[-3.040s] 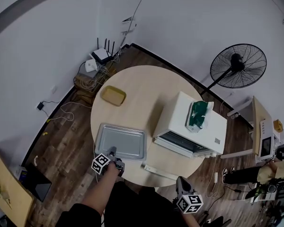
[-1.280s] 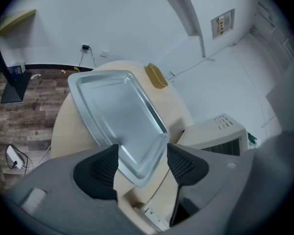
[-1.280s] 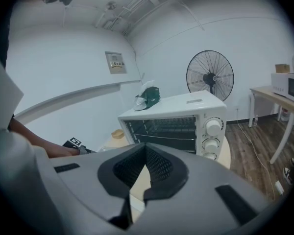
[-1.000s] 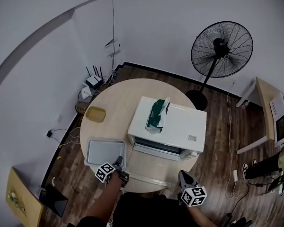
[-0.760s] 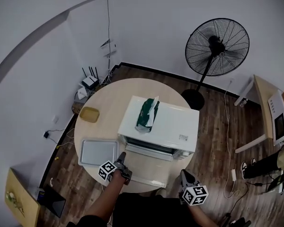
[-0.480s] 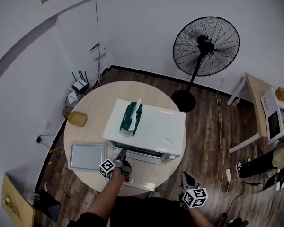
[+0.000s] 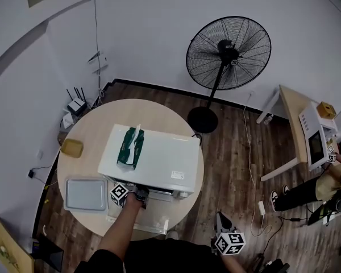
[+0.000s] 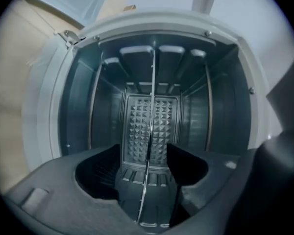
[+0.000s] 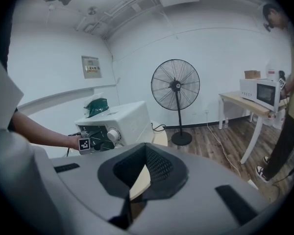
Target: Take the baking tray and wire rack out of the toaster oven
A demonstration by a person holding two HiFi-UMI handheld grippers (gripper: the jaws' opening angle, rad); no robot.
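The white toaster oven point(image 7: 153, 159) stands on the round table point(image 7: 91, 129) with its door point(image 7: 137, 224) folded down. My left gripper point(image 7: 138, 194) is at the oven mouth. In the left gripper view the camera is rolled sideways, so the wire rack point(image 8: 151, 126) shows edge-on as a thin upright line inside the dark cavity. The left gripper point(image 8: 143, 161) is open and the rack's front wire runs through the gap between its jaws. The grey baking tray point(image 7: 86, 194) lies on the table left of the oven. My right gripper point(image 7: 218, 217) hangs shut below the table's edge, holding nothing.
A green tissue pack point(image 7: 128, 147) lies on top of the oven. A yellow dish point(image 7: 72, 147) sits at the table's left. A standing fan point(image 7: 227, 53) is behind the table, and a desk with a microwave point(image 7: 310, 144) and a person point(image 7: 329, 181) are at right.
My left gripper has moved right from the baking tray, now left on the table, to the oven mouth. The head camera has swung, shifting the table leftward. The right gripper stayed low.
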